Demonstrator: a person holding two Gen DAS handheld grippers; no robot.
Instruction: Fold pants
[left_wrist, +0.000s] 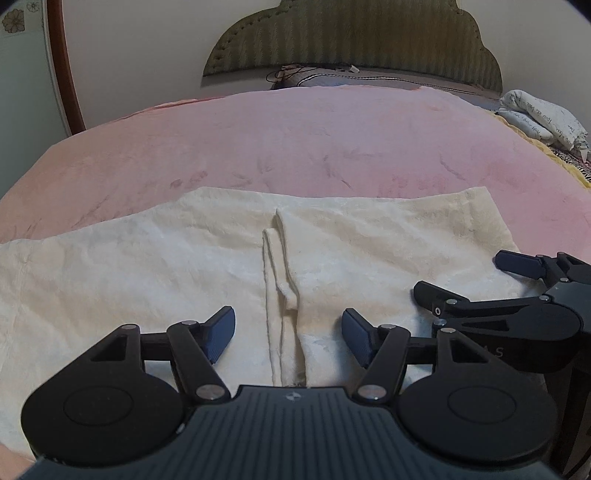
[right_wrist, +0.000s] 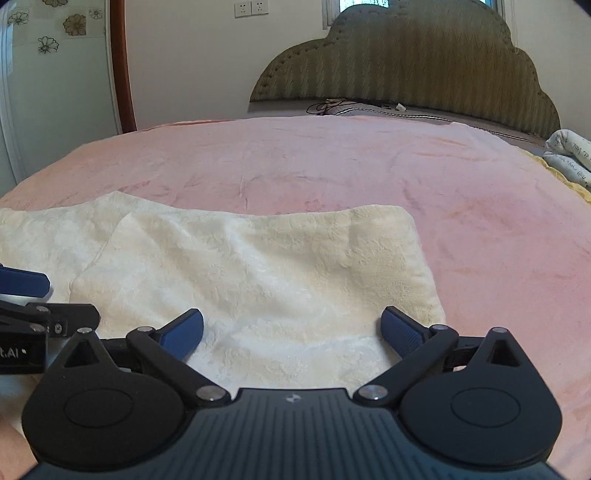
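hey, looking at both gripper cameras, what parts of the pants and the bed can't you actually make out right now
- Left wrist view: the pants run off the left edge; their near edge is hidden behind the left gripper.
- Right wrist view: the right gripper body covers the pants' near edge.
- The printed bundle on the pink blanket is cut off; its writing is too small to read.

pants (left_wrist: 184, 266) on blanket (left_wrist: 295, 147) — near edge | headboard (left_wrist: 351, 37) behind blanket | pillow (left_wrist: 543, 118) right of blanket — far corner
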